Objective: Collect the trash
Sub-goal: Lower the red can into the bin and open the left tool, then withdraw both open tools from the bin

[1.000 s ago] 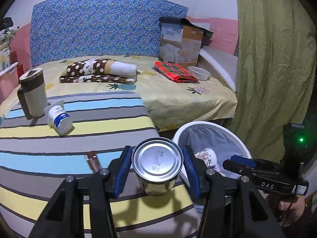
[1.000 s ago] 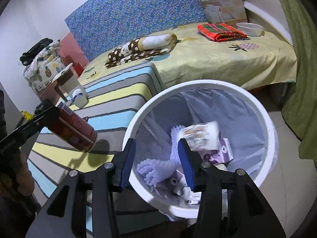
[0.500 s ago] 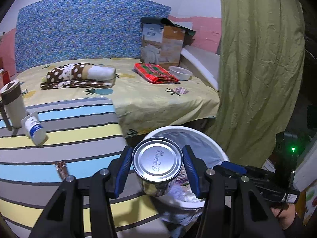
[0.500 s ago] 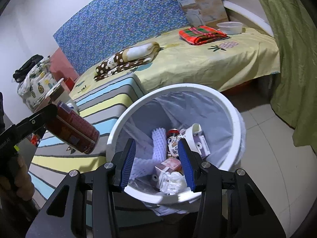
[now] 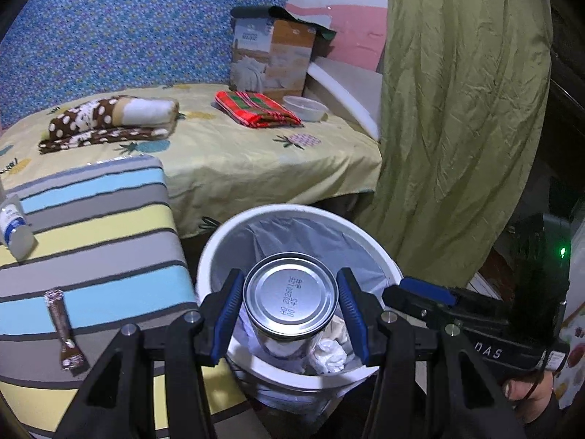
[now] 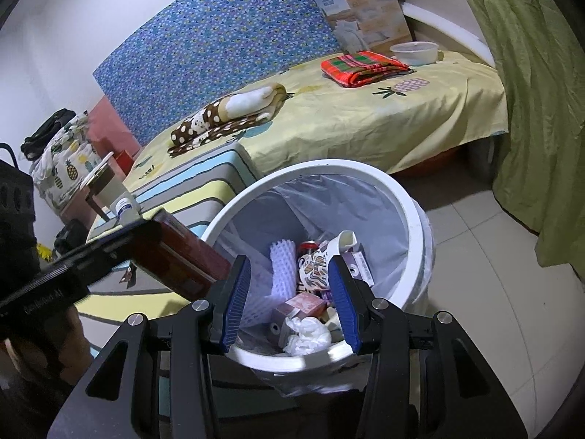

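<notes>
My left gripper [image 5: 290, 309] is shut on a metal can [image 5: 290, 301], silver end toward the camera, and holds it over the near left part of the white trash bin [image 5: 380, 252]. In the right wrist view the can shows as a red-brown cylinder [image 6: 182, 259] at the bin's left rim [image 6: 409, 205]. My right gripper [image 6: 290, 303] is open and empty above the bin's near edge. The bin has a plastic liner and holds crumpled paper [image 6: 307, 334], small boxes and a white foam sleeve [image 6: 281, 267].
A striped bench [image 5: 95, 226] left of the bin carries a wrapper stick [image 5: 62, 325] and a small white bottle [image 5: 12, 226]. A bed [image 5: 256, 153] with folded cloths, a bowl and a cardboard box lies behind. A green curtain [image 5: 457, 109] hangs at the right.
My left gripper has carried the can rightward off the striped bench to above the bin. The right gripper has dropped its item into the bin and drawn back a little, staying open.
</notes>
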The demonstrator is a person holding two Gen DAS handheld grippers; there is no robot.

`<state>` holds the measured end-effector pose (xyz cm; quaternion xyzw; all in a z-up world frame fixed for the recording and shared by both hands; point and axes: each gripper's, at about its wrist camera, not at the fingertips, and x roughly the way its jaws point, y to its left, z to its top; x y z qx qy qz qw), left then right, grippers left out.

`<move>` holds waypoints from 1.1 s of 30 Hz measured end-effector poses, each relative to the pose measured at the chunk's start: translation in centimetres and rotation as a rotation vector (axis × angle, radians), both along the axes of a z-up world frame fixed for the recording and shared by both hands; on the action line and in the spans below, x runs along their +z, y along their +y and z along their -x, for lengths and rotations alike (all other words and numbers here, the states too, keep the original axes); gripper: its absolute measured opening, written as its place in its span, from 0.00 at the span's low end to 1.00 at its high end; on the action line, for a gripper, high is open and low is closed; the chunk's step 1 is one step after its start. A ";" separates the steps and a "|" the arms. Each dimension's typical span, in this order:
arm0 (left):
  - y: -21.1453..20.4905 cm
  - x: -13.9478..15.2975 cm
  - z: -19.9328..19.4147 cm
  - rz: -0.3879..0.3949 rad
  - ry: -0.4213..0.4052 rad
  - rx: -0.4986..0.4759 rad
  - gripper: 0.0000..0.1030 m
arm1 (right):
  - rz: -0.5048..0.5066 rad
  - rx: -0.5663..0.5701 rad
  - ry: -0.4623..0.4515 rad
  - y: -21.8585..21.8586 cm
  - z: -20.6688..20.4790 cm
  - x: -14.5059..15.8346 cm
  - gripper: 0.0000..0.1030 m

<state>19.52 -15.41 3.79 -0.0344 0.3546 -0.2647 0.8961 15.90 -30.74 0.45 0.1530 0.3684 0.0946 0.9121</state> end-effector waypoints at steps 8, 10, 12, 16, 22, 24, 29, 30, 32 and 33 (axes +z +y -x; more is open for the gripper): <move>-1.1 -1.4 0.4 -0.005 0.046 -0.076 0.53 | -0.002 -0.019 -0.009 -0.6 0.2 0.2 0.45; -1.2 -1.4 0.5 -0.002 0.048 -0.084 0.53 | 0.000 -0.024 -0.014 -0.6 0.2 0.4 0.45; -1.2 -1.4 0.6 0.001 0.048 -0.089 0.55 | -0.001 -0.029 -0.024 -0.7 0.3 0.6 0.45; -0.9 -1.3 0.8 0.018 0.049 -0.099 0.58 | -0.003 -0.042 -0.047 -1.1 0.6 1.2 0.45; -0.4 -0.9 1.5 0.040 0.042 -0.099 0.59 | -0.005 -0.054 -0.086 -1.3 1.0 2.1 0.45; 0.0 -0.8 1.7 0.047 0.043 -0.094 0.59 | -0.004 -0.051 -0.091 -1.1 1.1 2.2 0.45; 1.3 -0.6 2.2 0.057 0.043 -0.057 0.59 | -0.002 -0.033 -0.092 -0.3 1.0 2.2 0.45; 1.7 -0.6 2.3 0.062 0.045 -0.045 0.58 | -0.001 -0.027 -0.093 -0.1 1.1 2.2 0.45; 2.5 -0.5 2.5 0.067 0.045 -0.023 0.59 | 0.002 -0.016 -0.095 0.3 1.1 2.3 0.45; 2.8 -0.5 2.6 0.068 0.043 -0.014 0.58 | 0.005 -0.010 -0.095 0.5 1.2 2.3 0.45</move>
